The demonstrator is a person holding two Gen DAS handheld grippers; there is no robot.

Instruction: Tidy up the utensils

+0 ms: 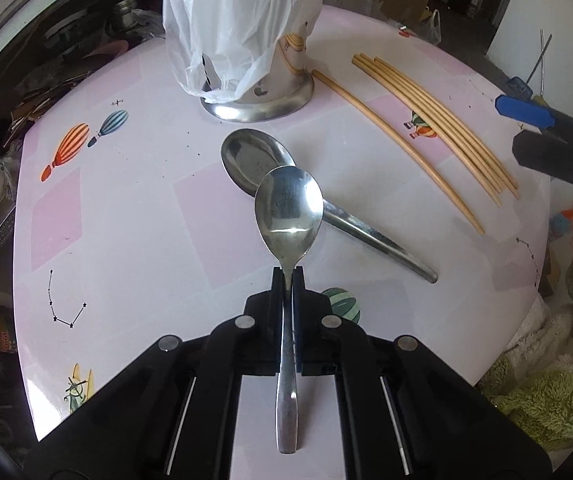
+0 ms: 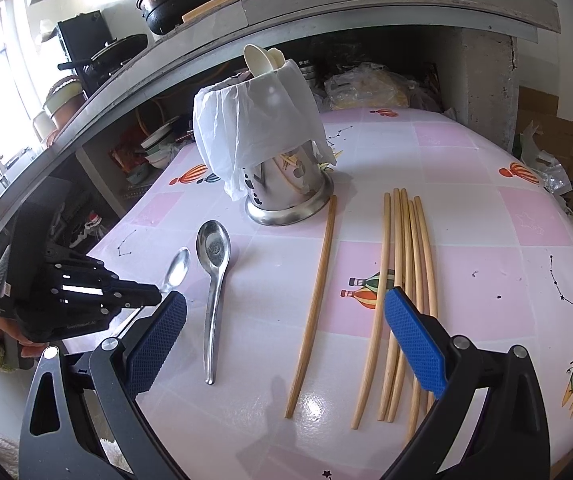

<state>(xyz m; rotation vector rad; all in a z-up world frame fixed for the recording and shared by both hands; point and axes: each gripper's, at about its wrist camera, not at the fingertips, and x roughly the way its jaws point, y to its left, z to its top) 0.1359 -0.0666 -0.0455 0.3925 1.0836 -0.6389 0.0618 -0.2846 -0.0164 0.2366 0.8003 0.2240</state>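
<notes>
**A:** Nearest item, left view?

**B:** Left gripper (image 1: 287,276), jaws closed tight on the neck of a small steel spoon (image 1: 289,216). Bowl forward and raised above the table (image 1: 126,240); handle runs back between the fingers. In the right view most of that handle is hidden behind the gripper body; only the bowl shows clearly.

**A:** Right gripper?

**B:** Right gripper (image 2: 286,340), blue pads spread wide, holding nothing. It hovers over the table above the near ends of the chopsticks; its right pad (image 2: 416,344) covers part of the bundle.

**A:** Next out?

**B:** Large steel spoon (image 2: 214,264), lying flat, bowl toward the holder. In the left view the held spoon overlaps its bowl, so part is hidden. To the right, a single chopstick (image 2: 314,300), lying apart from a group of chopsticks (image 2: 406,240) side by side. The exact count in the group is hard to make out where they overlap.

**A:** Containers?

**B:** One: steel utensil holder (image 2: 286,188), upright, flared base, far end of the single chopstick just beside it. A white plastic bag (image 2: 254,128) drapes its top and upper wall. Pale spoon-like utensils (image 2: 260,60) stick out of the top; the rest of the contents are hidden. The left view cuts off its top.

**A:** Beyond?

**B:** Shelving with bowls and pots, too cluttered to itemise.
</notes>
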